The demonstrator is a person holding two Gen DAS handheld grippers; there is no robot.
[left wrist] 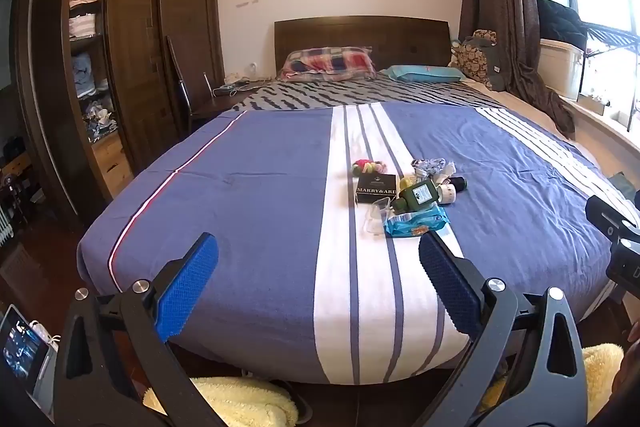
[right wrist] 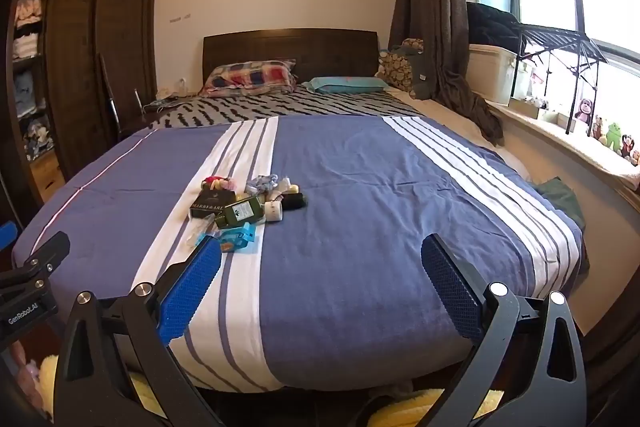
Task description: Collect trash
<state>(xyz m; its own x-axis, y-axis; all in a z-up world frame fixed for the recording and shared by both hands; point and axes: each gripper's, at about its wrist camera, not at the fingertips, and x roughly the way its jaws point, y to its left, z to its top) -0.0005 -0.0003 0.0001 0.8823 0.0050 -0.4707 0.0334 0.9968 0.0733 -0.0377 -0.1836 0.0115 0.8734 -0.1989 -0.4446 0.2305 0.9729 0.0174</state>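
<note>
A small heap of items lies on the white stripe of the blue bedspread (left wrist: pixel 260 187): a black box (left wrist: pixel 376 189) lettered MARRY&ARE, a dark green bottle (left wrist: pixel 418 195), a blue wipes pack (left wrist: pixel 416 223), a clear plastic case (left wrist: pixel 378 217), colourful hair ties (left wrist: pixel 366 167), a crumpled grey cloth (left wrist: pixel 430 165) and small rolls (left wrist: pixel 450 191). My left gripper (left wrist: pixel 318 247) hovers open at the bed's foot, short of the heap, with nothing between its fingers. My right gripper (right wrist: pixel 322 249) is open too, the wipes pack (right wrist: pixel 236 237) just beyond its left fingertip. The green bottle (right wrist: pixel 240 213) and black box (right wrist: pixel 210 205) lie farther on.
A dark wardrobe (left wrist: pixel 132 59) with open shelves stands left of the bed. Pillows (left wrist: pixel 328 63) lean on the headboard. A window sill (right wrist: pixel 560 147) with toys and a curtain (right wrist: pixel 436 7) run along the right. Yellow fluffy slippers (left wrist: pixel 240 403) lie on the floor below the grippers.
</note>
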